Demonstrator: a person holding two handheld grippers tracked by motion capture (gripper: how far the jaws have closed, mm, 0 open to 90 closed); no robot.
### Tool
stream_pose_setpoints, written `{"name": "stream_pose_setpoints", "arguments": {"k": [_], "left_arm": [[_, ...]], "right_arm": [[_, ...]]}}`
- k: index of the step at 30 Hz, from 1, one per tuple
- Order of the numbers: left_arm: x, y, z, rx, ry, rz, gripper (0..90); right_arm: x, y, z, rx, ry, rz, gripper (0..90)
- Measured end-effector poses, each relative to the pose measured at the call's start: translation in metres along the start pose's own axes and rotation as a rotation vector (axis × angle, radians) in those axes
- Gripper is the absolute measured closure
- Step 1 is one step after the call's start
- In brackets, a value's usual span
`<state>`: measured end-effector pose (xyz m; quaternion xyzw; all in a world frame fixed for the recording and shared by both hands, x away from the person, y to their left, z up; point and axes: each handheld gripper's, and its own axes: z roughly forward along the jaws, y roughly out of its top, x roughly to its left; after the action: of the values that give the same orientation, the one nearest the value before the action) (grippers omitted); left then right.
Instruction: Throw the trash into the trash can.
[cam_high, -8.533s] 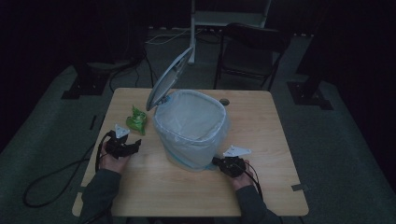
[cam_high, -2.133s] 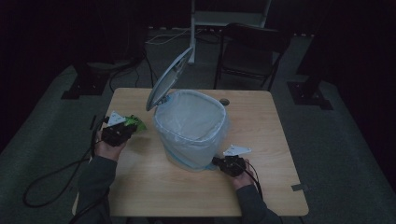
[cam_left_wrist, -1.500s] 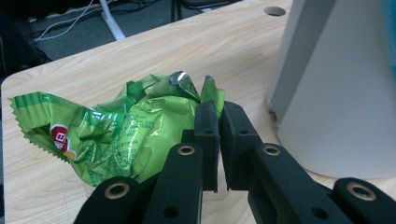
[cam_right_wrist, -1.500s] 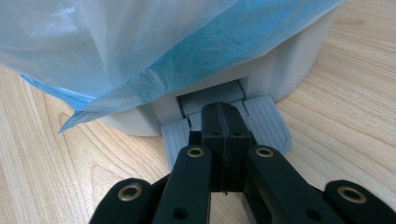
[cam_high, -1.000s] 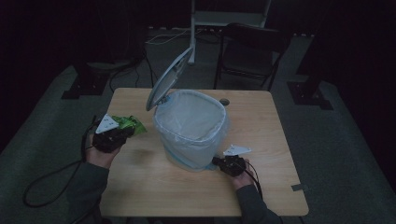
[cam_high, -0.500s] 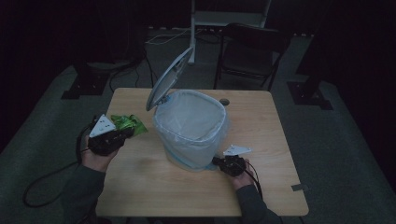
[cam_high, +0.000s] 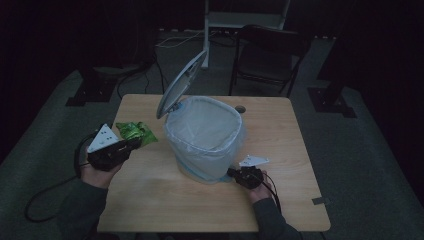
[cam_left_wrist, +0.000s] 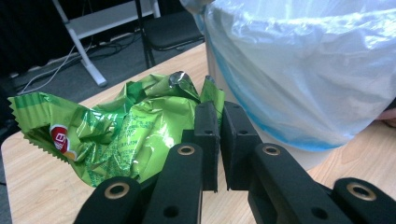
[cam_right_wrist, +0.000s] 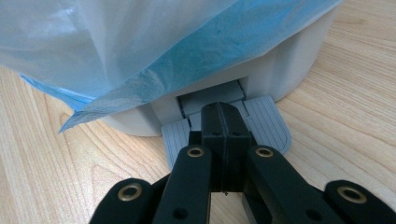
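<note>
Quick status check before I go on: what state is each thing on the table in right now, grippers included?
Pedal bin lined with a pale blue plastic bag: upright, bag open.
Grey bin lid: raised.
Grey foot pedal: under the right gripper's shut jaws.
Crumpled green snack wrapper: pinched in the left gripper, outside the bin.
Left gripper: shut on the wrapper.
Right gripper: shut, on the pedal.

Dark studio – lone table (cam_high: 210, 210), metal stand (cam_high: 206, 35), floor cables (cam_high: 172, 42).
</note>
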<state>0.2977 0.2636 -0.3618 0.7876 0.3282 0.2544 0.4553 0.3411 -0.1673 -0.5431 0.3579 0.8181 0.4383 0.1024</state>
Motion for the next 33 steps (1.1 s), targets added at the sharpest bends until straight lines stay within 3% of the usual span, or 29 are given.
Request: {"name": "stream_pose_setpoints", "arguments": {"k": [6, 23, 33], "left_arm": [[-0.001, 0.003, -0.007, -0.022, -0.024, -0.004, 85.8], [-0.015, 0.021, -0.028, -0.067, -0.047, 0.043, 85.6], [-0.016, 0.029, -0.037, -0.118, -0.139, 0.011, 85.6]], "right_arm": [[0.0, 0.0, 0.0, -0.001, 0.0, 0.001, 89.9], [0.0, 0.0, 0.0, 0.0, 0.001, -0.001, 89.9], [0.0, 0.0, 0.0, 0.0, 0.001, -0.001, 89.9]]}}
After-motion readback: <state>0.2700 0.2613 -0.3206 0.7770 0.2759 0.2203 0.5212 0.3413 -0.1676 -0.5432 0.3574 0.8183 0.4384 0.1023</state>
